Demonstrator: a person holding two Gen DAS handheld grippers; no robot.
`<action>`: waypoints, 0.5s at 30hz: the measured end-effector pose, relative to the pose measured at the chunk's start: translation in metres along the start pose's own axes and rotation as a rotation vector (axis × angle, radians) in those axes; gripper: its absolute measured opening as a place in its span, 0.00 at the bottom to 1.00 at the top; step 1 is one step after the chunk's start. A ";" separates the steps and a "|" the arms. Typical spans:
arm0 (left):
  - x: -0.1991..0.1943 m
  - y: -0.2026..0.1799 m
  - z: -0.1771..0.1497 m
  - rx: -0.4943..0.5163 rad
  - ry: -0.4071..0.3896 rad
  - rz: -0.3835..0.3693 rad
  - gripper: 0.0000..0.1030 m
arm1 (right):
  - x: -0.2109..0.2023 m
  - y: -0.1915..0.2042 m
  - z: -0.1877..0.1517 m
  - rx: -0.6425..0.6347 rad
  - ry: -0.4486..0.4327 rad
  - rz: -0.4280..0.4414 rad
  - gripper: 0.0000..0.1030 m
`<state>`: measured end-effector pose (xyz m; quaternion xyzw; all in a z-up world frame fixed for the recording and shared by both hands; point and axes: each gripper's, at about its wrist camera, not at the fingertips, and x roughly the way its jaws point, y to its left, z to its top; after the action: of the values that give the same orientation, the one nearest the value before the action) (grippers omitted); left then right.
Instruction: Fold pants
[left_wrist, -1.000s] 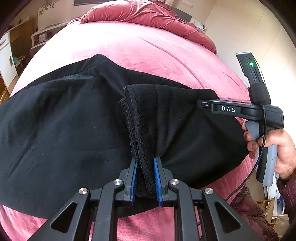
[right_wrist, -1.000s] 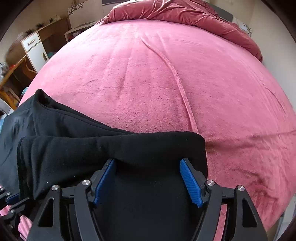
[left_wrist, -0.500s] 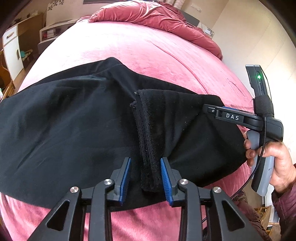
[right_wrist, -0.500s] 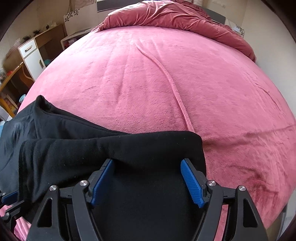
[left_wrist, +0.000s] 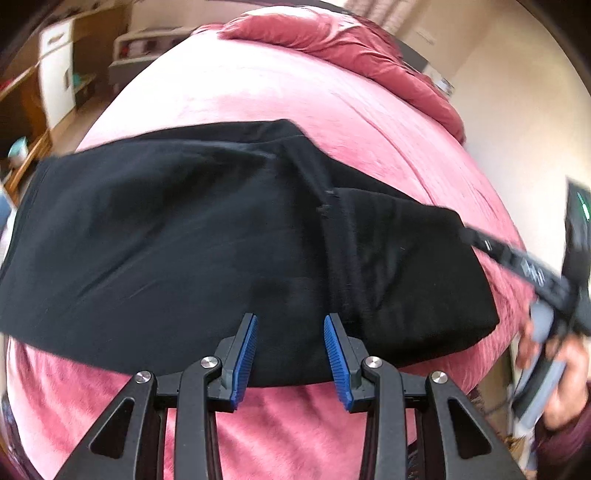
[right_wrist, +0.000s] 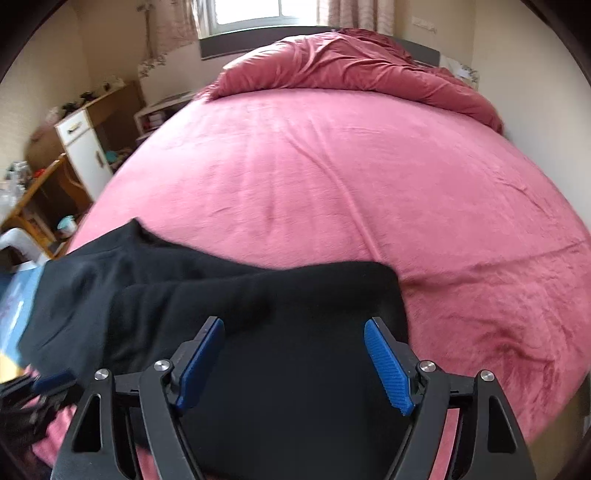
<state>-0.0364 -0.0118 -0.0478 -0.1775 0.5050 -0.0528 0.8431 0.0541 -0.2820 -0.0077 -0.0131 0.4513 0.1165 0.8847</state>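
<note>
Spreading pink beneath everything, the bed (left_wrist: 314, 96) carries the black pants (left_wrist: 155, 236), long axis running crosswise ahead of both tools. Left gripper (left_wrist: 290, 349), fingers just parted, empty, sits nearest the folded hem; right gripper (right_wrist: 295, 354) gapes wide, gripping nothing.

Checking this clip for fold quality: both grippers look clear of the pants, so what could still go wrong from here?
1. The black pants lie close to the near edge of the pink bed cover; a nudge might slide them off.
2. The left hand-held gripper, whose jaws have just been opening, sits low over the cloth and may snag the raised fold.
</note>
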 end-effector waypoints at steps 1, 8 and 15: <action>-0.001 0.007 0.000 -0.031 0.006 -0.008 0.37 | -0.003 0.005 -0.004 -0.009 0.006 0.023 0.77; -0.026 0.069 -0.007 -0.239 0.000 -0.028 0.37 | -0.014 0.037 -0.029 -0.093 0.015 0.091 0.77; -0.050 0.110 -0.012 -0.357 -0.046 -0.033 0.36 | -0.018 0.072 -0.049 -0.231 0.046 0.247 0.77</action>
<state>-0.0815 0.1013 -0.0498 -0.3337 0.4838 0.0277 0.8086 -0.0108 -0.2215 -0.0162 -0.0617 0.4531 0.2750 0.8457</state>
